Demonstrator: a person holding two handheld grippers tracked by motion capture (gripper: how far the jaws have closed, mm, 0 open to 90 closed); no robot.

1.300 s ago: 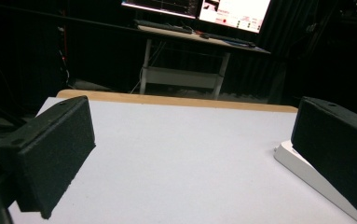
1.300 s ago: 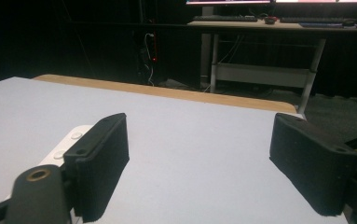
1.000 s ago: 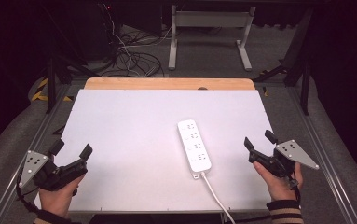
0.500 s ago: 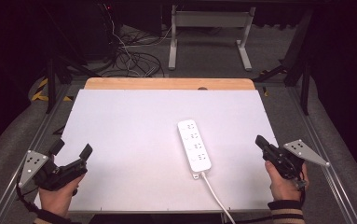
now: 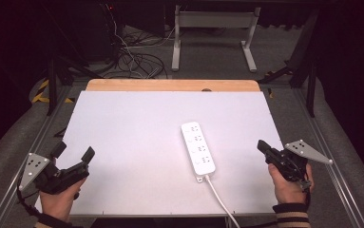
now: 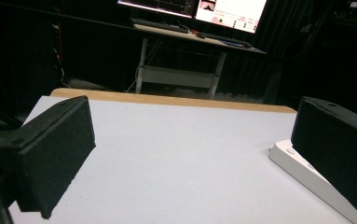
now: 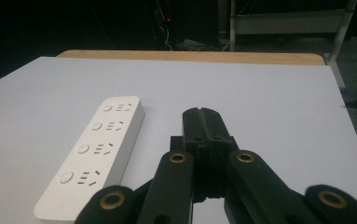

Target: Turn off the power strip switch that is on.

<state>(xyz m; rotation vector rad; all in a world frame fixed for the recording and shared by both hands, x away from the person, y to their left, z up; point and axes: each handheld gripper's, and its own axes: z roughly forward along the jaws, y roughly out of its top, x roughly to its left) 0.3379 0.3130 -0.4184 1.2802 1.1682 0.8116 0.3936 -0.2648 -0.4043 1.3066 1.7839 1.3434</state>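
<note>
A white power strip [image 5: 198, 147] with several sockets lies right of centre on the white table [image 5: 137, 137], its cord running off the near edge. My right gripper [image 5: 261, 145] sits at the near right, to the right of the strip, shut with nothing between its jaws; its jaws closed within the last second. In the right gripper view the closed jaws [image 7: 202, 116] point up the table with the power strip [image 7: 94, 149] to their left. My left gripper [image 5: 73, 152] rests at the near left corner, open and empty. In the left gripper view the power strip [image 6: 306, 175] peeks past the right jaw.
The table's far edge is a bare wooden strip [image 5: 170, 85]. Beyond it stand a metal desk frame [image 5: 213, 28] and a tangle of cables [image 5: 132, 59] on the floor. Metal rails run along both sides of the table.
The right gripper's jaws have gone from open to shut, with nothing caught in them. The right hand shifted slightly. The left gripper has stayed put.
</note>
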